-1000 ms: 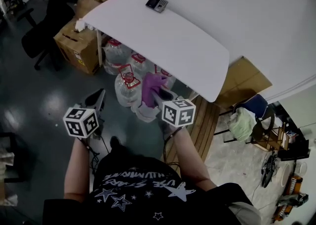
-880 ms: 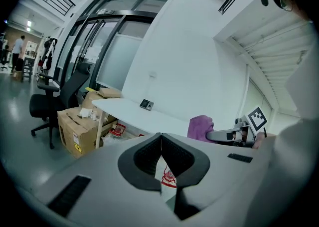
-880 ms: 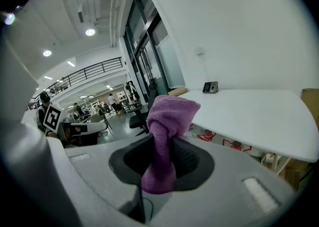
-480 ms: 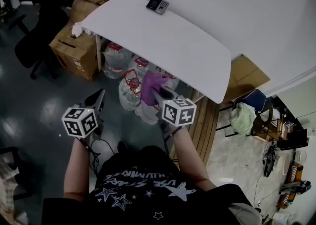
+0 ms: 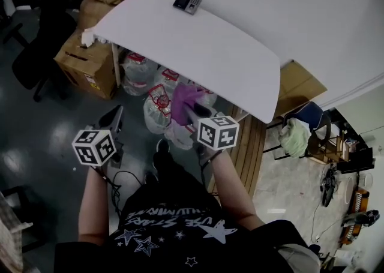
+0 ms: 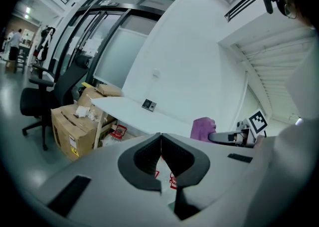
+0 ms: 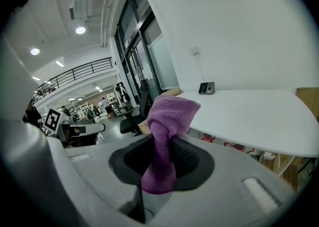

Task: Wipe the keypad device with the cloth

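Note:
The keypad device (image 5: 186, 2) is a small dark box near the far edge of the white table (image 5: 198, 44); it also shows small in the left gripper view (image 6: 147, 105) and the right gripper view (image 7: 206, 88). My right gripper (image 5: 191, 110) is shut on a purple cloth (image 7: 167, 121), held in the air short of the table's near edge; the cloth (image 5: 183, 102) bunches above the jaws. My left gripper (image 5: 114, 121) hangs lower left, away from the table, shut with nothing in it. The cloth (image 6: 202, 128) and right gripper show at the right of the left gripper view.
Water jugs (image 5: 157, 101) stand under the table. Cardboard boxes (image 5: 84, 56) sit at its left end, with a black office chair (image 6: 45, 96) beyond. A folding chair with cloth (image 5: 300, 140) is at the right. Cables lie on the floor by the person's feet.
The person has stepped slightly nearer the table; the view shifted and a foot now shows forward. Both grippers hold about the same pose, cloth still clamped.

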The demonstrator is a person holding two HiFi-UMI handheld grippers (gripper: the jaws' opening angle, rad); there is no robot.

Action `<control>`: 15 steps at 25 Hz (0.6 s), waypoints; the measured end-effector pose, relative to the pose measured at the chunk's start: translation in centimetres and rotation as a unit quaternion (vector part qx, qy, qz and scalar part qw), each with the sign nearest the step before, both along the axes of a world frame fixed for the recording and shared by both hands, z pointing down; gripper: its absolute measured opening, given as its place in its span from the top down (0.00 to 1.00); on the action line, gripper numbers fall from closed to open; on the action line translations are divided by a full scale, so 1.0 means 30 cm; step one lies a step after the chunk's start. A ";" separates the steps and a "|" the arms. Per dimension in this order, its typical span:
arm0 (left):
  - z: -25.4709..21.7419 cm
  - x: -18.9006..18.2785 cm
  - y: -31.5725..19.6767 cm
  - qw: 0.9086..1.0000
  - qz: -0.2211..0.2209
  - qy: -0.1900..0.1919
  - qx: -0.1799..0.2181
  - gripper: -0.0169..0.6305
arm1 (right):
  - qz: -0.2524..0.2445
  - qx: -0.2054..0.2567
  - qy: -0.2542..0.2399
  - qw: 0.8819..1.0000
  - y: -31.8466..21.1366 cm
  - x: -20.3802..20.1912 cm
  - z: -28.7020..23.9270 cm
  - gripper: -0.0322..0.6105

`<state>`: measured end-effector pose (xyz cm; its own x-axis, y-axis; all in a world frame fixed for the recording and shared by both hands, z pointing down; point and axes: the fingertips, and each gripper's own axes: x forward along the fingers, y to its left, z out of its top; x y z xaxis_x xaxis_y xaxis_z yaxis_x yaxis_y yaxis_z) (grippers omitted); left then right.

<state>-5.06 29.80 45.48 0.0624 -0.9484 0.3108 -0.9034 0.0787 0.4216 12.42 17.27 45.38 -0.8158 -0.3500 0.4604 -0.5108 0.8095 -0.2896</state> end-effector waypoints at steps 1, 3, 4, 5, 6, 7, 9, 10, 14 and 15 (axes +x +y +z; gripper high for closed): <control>-0.001 -0.009 -0.010 1.000 -0.001 -0.003 0.000 0.96 | 0.000 0.000 -0.001 1.000 -0.017 -0.012 0.001 0.81; 0.002 -0.030 -0.029 1.000 -0.002 -0.010 -0.002 0.96 | 0.000 -0.001 -0.006 1.000 -0.048 -0.044 0.005 0.81; 0.005 -0.041 -0.040 1.000 -0.002 -0.011 -0.003 0.96 | -0.002 -0.002 -0.009 1.000 -0.062 -0.063 0.009 0.81; 0.007 -0.053 -0.054 1.000 -0.002 -0.012 -0.004 0.96 | -0.005 -0.003 -0.011 1.000 -0.077 -0.083 0.014 0.81; 0.007 -0.066 -0.072 1.000 -0.003 -0.013 -0.005 0.96 | -0.008 -0.005 -0.012 1.000 -0.094 -0.103 0.021 0.81; 0.005 -0.079 -0.094 1.000 -0.003 -0.014 -0.006 0.96 | -0.011 -0.007 -0.011 1.000 -0.115 -0.122 0.028 0.81; -0.002 -0.108 -0.145 1.000 -0.003 -0.019 -0.009 0.96 | -0.011 -0.012 -0.012 1.000 -0.166 -0.159 0.037 0.81; -0.005 -0.124 -0.171 1.000 -0.001 -0.021 -0.010 0.96 | -0.010 -0.015 -0.013 1.000 -0.194 -0.177 0.040 0.81; 0.001 -0.182 -0.287 0.999 0.005 -0.030 -0.020 0.96 | -0.017 -0.019 -0.012 1.000 -0.311 -0.253 0.056 0.81; 0.006 -0.194 -0.318 0.999 0.007 -0.031 -0.024 0.96 | -0.018 -0.020 -0.012 1.000 -0.343 -0.268 0.060 0.81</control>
<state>-10.90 20.27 45.65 0.0544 -0.9317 0.3591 -0.9286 0.0850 0.3612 4.38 6.99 47.17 -0.8383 -0.3016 0.4542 -0.4741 0.8147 -0.3340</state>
